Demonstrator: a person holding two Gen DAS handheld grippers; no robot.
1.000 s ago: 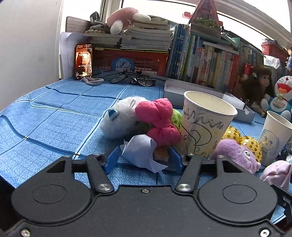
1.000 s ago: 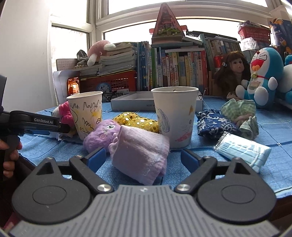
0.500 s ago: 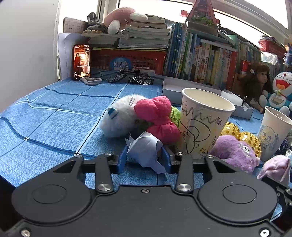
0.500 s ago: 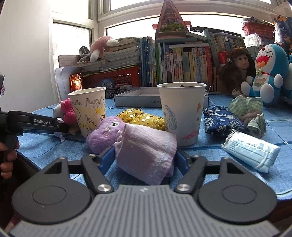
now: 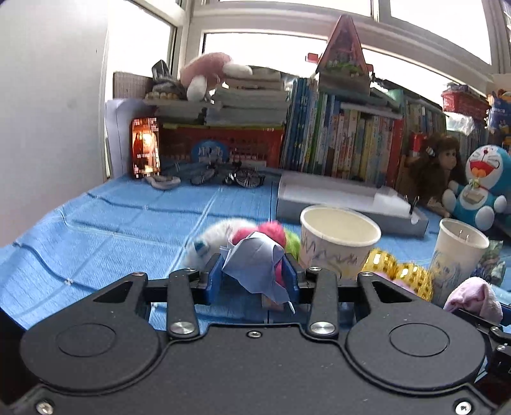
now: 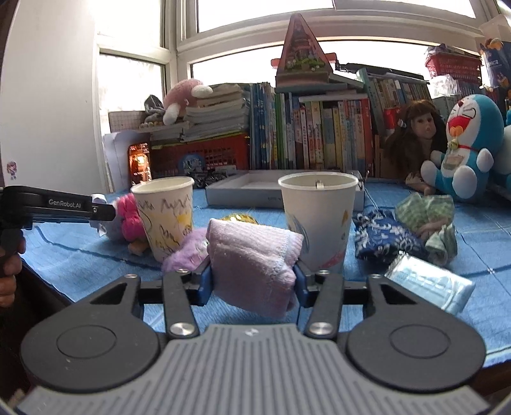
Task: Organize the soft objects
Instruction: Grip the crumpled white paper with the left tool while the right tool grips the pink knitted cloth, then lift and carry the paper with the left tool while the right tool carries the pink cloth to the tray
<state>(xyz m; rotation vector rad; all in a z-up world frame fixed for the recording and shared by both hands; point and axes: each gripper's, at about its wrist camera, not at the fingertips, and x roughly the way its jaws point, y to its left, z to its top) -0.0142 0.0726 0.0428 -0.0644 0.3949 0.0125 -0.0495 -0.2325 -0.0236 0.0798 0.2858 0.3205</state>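
Left wrist view: no writing on the gripper body is legible. The left gripper (image 5: 254,277) is narrowed onto a folded grey-blue cloth (image 5: 255,266), which sits between both blue pads and is clear of the blue tablecloth (image 5: 111,230). Behind it, a white plush toy (image 5: 212,237) and a pink plush toy (image 5: 271,230) are blurred and partly covered. A scribbled paper cup (image 5: 338,239) stands just to the right; gold sequin balls (image 5: 399,274) lie beside it. A red crate (image 5: 223,143) at the back carries a blue round label, not readable. Book spines (image 5: 345,140) are too small to read.

Right wrist view: the right gripper (image 6: 252,281) has its jaws closing on a folded pink towel (image 6: 252,258), both pads touching its sides. The towel hides most of a purple plush toy (image 6: 185,255). The second paper cup (image 6: 319,217) stands directly behind. The left gripper's arm (image 6: 57,206) enters at the left edge, printed "GenRobot.AI"; a hand (image 6: 9,265) on it is cut off. A pack of face masks (image 6: 428,284) lies on the cloth at right. Windows (image 6: 255,12) behind the bookshelf are overexposed.
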